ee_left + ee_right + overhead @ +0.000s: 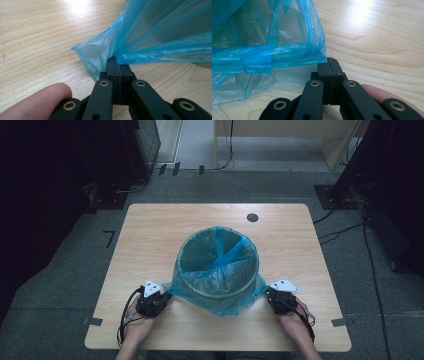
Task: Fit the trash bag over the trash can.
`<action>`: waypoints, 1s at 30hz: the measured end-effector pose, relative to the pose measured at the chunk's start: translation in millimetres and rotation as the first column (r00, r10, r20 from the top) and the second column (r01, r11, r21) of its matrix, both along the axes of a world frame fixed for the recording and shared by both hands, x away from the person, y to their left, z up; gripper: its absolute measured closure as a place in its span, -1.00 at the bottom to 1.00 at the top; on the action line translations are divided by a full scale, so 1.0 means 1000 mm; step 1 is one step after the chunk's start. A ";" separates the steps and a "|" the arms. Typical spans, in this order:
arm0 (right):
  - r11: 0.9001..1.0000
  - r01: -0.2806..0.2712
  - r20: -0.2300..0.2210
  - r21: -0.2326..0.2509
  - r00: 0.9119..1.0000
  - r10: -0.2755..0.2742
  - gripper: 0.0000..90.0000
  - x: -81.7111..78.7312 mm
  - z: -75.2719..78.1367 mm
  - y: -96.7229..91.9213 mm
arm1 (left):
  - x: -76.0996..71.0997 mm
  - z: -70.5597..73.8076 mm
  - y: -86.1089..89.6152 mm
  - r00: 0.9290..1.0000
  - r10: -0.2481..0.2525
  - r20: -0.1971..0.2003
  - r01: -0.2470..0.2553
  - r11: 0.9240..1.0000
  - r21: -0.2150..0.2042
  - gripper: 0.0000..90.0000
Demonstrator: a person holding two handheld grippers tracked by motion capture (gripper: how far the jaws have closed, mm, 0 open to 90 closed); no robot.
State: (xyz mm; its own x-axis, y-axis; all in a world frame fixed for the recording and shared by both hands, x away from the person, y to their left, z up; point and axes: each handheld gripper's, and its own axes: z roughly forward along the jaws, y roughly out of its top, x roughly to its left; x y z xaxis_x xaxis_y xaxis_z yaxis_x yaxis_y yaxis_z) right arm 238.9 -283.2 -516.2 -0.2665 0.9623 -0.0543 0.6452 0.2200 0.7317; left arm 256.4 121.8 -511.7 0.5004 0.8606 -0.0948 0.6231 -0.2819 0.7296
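A round bin (200, 287) lined with a blue plastic bag (218, 257) stands at the middle of the wooden table (150, 235). The bag's rim hangs over the bin's edge. At the bin's near left, my left gripper (167, 296) is shut on a stretched corner of the bag (155, 37); its jaws (115, 61) meet on the film. At the near right, my right gripper (268, 292) is shut on the opposite corner of the bag (262, 50), and the film is pinched at the tips (329, 62). Both corners are pulled taut, outward from the bin.
A dark round cable hole (252, 217) sits near the table's far edge. Black stands (345, 190) and cables (370, 250) lie on the grey floor to the right, and dark equipment (115, 170) stands at the far left. Bare tabletop lies around the bin.
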 end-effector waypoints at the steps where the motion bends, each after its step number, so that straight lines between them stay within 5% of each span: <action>1: 1.000 -0.003 -0.005 0.010 1.000 0.003 1.00 0.000 0.000 -0.001 | -0.001 0.000 0.001 1.000 -0.031 0.005 0.031 0.999 -0.020 0.92; 2: 0.999 -0.015 -0.005 0.032 1.000 0.015 0.85 0.000 0.000 -0.004 | -0.002 0.000 0.003 0.996 -0.086 0.005 0.086 0.994 -0.060 0.69; 3: 0.996 -0.048 0.007 0.075 0.999 0.048 0.48 -0.001 0.000 -0.007 | -0.002 0.001 0.005 0.993 -0.118 0.007 0.118 0.989 -0.092 0.42; 5: 0.988 -0.083 0.040 0.130 0.996 0.079 -0.04 -0.003 0.003 -0.013 | -0.002 0.004 0.008 0.989 -0.146 0.018 0.147 0.979 -0.141 0.06; 7: 0.977 -0.122 0.094 0.176 0.990 0.107 -0.27 -0.006 0.013 -0.019 | 0.000 0.010 0.016 0.988 -0.149 0.041 0.155 0.965 -0.213 -0.26; 11: 0.959 -0.171 0.171 0.224 0.976 0.134 -0.28 -0.012 0.023 -0.025 | -0.001 0.017 0.023 0.985 -0.154 0.079 0.169 0.953 -0.251 -0.32; 16: 0.927 -0.300 0.243 0.225 0.939 0.245 -0.30 -0.024 0.033 -0.035 | -0.006 0.025 0.033 0.974 -0.172 0.145 0.209 0.929 -0.304 -0.32; 20: 0.905 -0.366 0.275 0.216 0.913 0.303 -0.33 -0.033 0.038 -0.044 | -0.006 0.028 0.033 0.977 -0.114 0.179 0.166 0.937 -0.307 -0.24; 21: 0.895 -0.379 0.309 0.233 0.902 0.301 -0.33 -0.036 0.042 -0.047 | -0.006 0.029 0.032 0.977 -0.093 0.190 0.151 0.935 -0.320 -0.23; 22: 0.895 -0.379 0.309 0.233 0.902 0.301 -0.33 -0.036 0.042 -0.047 | -0.006 0.029 0.032 0.977 -0.079 0.198 0.143 0.932 -0.333 -0.23; 24: 0.869 -0.418 0.369 0.266 0.877 0.309 -0.33 -0.039 0.051 -0.042 | -0.006 0.031 0.030 0.974 -0.040 0.223 0.126 0.915 -0.384 -0.22; 25: 0.869 -0.418 0.369 0.266 0.877 0.309 -0.33 -0.039 0.051 -0.042 | -0.007 0.032 0.028 0.971 -0.030 0.236 0.128 0.902 -0.413 -0.22; 26: 0.841 -0.464 0.405 0.277 0.851 0.336 -0.37 -0.042 0.057 -0.031 | -0.007 0.033 0.026 0.968 -0.026 0.249 0.136 0.890 -0.436 -0.22; 27: 0.841 -0.464 0.405 0.277 0.851 0.336 -0.37 -0.042 0.057 -0.031 | -0.008 0.034 0.023 0.964 -0.030 0.264 0.152 0.877 -0.455 -0.22; 28: 0.805 -0.515 0.436 0.294 0.822 0.367 -0.48 -0.044 0.063 -0.018 | -0.009 0.035 0.020 0.960 -0.041 0.277 0.174 0.862 -0.475 -0.23; 29: 0.805 -0.515 0.436 0.294 0.822 0.367 -0.48 -0.044 0.063 -0.018 | -0.010 0.036 0.017 0.955 -0.054 0.292 0.198 0.848 -0.491 -0.23; 30: 0.795 -0.526 0.442 0.302 0.816 0.372 -0.58 -0.044 0.065 -0.012 | -0.011 0.037 0.015 0.949 -0.071 0.306 0.225 0.834 -0.504 -0.23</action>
